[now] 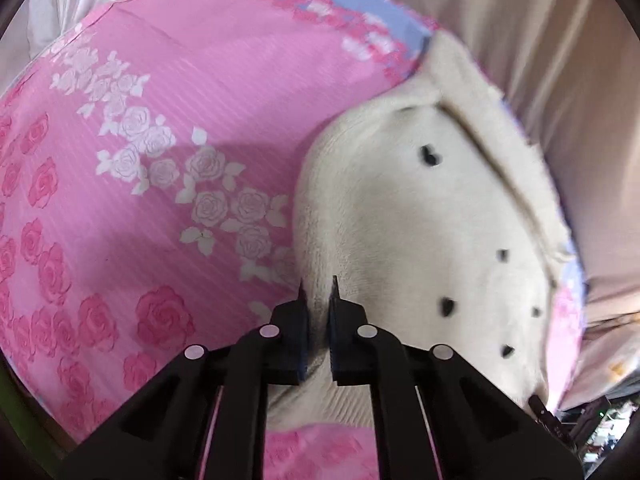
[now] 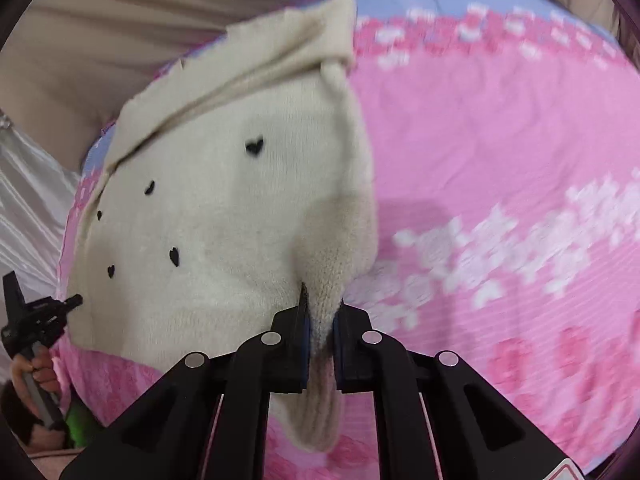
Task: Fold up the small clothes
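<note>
A small cream knitted garment (image 1: 420,220) with little black hearts lies partly folded on a pink rose-print bedsheet (image 1: 168,92). My left gripper (image 1: 318,292) is shut on the garment's near left edge. My right gripper (image 2: 322,304) is shut on the garment's (image 2: 224,208) near right corner, and a tongue of cream knit hangs down between its fingers. The left gripper also shows at the left edge of the right wrist view (image 2: 44,316), held by a hand. A folded flap runs along the garment's far side.
The sheet (image 2: 500,140) has a blue band with pink flowers along its far edge. Beige curtain-like fabric (image 1: 540,40) hangs beyond the bed. White cloth (image 2: 28,200) lies at the left. Clutter (image 1: 600,420) sits past the bed's right edge.
</note>
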`<state>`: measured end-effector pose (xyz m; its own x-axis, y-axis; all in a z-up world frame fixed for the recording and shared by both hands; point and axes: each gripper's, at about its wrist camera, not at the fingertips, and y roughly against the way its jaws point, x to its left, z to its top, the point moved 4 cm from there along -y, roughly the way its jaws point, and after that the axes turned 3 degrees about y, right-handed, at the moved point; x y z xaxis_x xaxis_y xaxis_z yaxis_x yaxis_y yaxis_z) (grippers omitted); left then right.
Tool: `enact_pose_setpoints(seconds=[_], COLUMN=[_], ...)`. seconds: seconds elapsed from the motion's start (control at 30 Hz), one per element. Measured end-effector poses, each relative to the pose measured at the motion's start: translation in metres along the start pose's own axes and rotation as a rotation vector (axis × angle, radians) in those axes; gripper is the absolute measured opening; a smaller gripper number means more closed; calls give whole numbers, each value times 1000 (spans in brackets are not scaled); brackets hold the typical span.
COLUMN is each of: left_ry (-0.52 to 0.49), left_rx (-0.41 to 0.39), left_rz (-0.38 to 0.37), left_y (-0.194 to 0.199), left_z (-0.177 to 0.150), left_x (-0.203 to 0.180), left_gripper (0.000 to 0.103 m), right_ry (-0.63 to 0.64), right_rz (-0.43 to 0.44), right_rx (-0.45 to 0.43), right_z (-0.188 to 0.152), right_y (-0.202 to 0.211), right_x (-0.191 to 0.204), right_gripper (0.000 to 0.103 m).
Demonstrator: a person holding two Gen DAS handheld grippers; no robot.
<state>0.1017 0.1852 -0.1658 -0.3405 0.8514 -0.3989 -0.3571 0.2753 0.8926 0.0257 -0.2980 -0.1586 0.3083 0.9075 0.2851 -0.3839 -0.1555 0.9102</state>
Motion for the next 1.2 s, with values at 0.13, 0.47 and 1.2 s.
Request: enact_pose_setpoints(seconds=[0.13,0.47,1.2], left_ry=[-54,-93,-188], left_rx=[64,285,-38], left_rz=[-62,39,0], left_y=[23,0,-93], left_z=[-32,-112,133], left_x=[-10,19,-134], left_gripper=[5,7,9], right_ry=[48,35,-45], right_rz=[-49,-120,19], right_rx=[-27,256,-57], right_z=[-1,-103,237], right_y=[47,29,-85], right_x=[-21,-90,-95], right_gripper=[6,10,12])
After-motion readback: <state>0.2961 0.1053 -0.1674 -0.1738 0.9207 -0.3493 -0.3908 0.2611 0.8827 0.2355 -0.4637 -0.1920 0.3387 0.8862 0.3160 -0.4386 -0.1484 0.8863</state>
